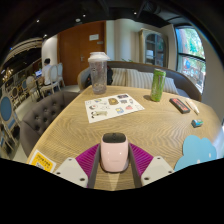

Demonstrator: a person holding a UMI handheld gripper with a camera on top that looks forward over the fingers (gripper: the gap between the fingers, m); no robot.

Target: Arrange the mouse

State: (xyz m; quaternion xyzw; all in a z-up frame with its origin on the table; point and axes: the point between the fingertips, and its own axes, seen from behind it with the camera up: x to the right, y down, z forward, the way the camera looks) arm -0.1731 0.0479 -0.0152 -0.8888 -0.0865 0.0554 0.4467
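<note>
Between our two fingers sits the mouse (114, 152), a pale pink-white one with a dark patch on top near its front, and our gripper (114, 160) has it pinched: the magenta pads (88, 158) press against its flanks on both sides, with no gap showing. We cannot tell whether it rests on the wood or hangs clear of it. Beneath it we see the round wooden table (120, 125), grain running across.

Beyond the mouse, well apart from it, we have a printed sheet (113, 104) lying flat with small coloured pictures on it. Further back stands a tall clear tumbler (98, 72) with a lid, upright near the far rim. Off to the right of the sheet we spot a green bottle (157, 84), also upright, and just past it a dark flat object (179, 104) we cannot identify. Nearer us on the right lies a small teal item (197, 123), and a light blue shape (197, 151) sits close beside our right finger. By our left finger, a yellow card (42, 160) lies at the table's edge.
</note>
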